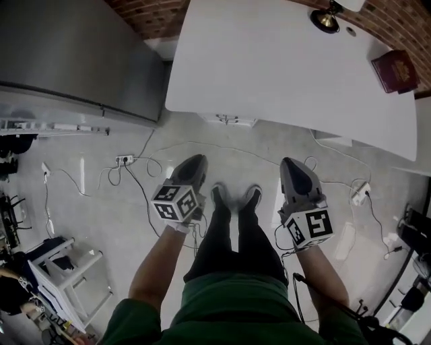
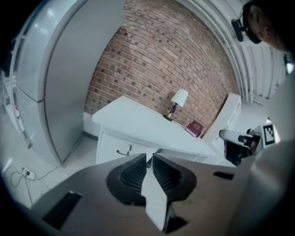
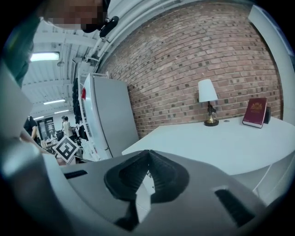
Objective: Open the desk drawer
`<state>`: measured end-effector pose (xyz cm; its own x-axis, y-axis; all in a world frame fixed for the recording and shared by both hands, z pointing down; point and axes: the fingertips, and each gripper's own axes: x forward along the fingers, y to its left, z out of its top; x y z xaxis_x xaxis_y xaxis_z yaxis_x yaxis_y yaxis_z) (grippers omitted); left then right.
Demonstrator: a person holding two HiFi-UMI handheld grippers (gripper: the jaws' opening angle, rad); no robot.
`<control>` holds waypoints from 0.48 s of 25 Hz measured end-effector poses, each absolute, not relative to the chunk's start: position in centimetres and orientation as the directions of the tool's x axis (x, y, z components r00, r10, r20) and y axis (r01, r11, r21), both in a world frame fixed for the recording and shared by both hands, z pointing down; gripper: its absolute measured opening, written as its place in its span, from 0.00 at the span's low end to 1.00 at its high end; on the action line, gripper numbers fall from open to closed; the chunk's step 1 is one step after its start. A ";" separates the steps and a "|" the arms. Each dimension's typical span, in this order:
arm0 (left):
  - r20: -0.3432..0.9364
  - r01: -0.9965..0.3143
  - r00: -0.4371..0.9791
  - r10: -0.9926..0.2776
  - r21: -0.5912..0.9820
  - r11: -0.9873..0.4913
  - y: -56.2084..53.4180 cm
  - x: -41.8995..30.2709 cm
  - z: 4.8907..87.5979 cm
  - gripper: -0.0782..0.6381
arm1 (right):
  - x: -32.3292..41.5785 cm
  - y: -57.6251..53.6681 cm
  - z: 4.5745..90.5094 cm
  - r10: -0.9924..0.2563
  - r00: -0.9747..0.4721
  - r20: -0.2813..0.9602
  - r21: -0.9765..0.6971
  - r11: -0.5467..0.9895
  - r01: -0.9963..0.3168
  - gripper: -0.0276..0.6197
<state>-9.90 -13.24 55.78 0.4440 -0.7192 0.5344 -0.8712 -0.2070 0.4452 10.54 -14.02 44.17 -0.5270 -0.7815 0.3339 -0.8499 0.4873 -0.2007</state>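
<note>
The white desk [image 1: 283, 60] stands ahead of me against a brick wall. Under its front edge a drawer front [image 2: 113, 145] carries a dark handle [image 2: 122, 152], seen faintly as the handle [image 1: 227, 119] in the head view. My left gripper [image 1: 195, 162] [image 2: 149, 156] hangs at waist height well short of the desk; its jaws are shut to a thin slit with nothing in them. Beside it, my right gripper [image 1: 293, 164] [image 3: 148, 152] is shut and empty, aimed at the desk top [image 3: 216, 138]. The drawer is closed.
A small lamp [image 1: 326, 19] and a dark red book [image 1: 395, 71] sit on the desk's far side. A tall grey fridge [image 1: 74, 54] stands at the left. Cables and a power strip [image 1: 124, 160] lie on the floor by my feet.
</note>
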 end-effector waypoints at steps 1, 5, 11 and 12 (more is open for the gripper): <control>0.520 -0.857 0.465 -0.716 0.467 -0.217 -13.5 -9.6 56.4 0.16 | 10.4 -14.0 44.8 -0.781 -0.524 0.339 -0.211 0.479 -0.852 0.05; 0.480 -0.822 0.505 -0.717 0.521 -0.230 -15.3 -8.9 58.8 0.17 | 10.3 -14.2 46.7 -0.787 -0.517 0.337 -0.227 0.465 -0.856 0.05; 0.485 -0.820 0.481 -0.730 0.544 -0.179 -18.7 -9.7 63.7 0.17 | 9.9 -14.8 49.7 -0.797 -0.500 0.339 -0.255 0.433 -0.864 0.05; 0.487 -0.815 0.480 -0.729 0.555 -0.166 -19.2 -9.8 64.6 0.17 | 9.7 -14.9 50.4 -0.796 -0.500 0.342 -0.258 0.433 -0.864 0.05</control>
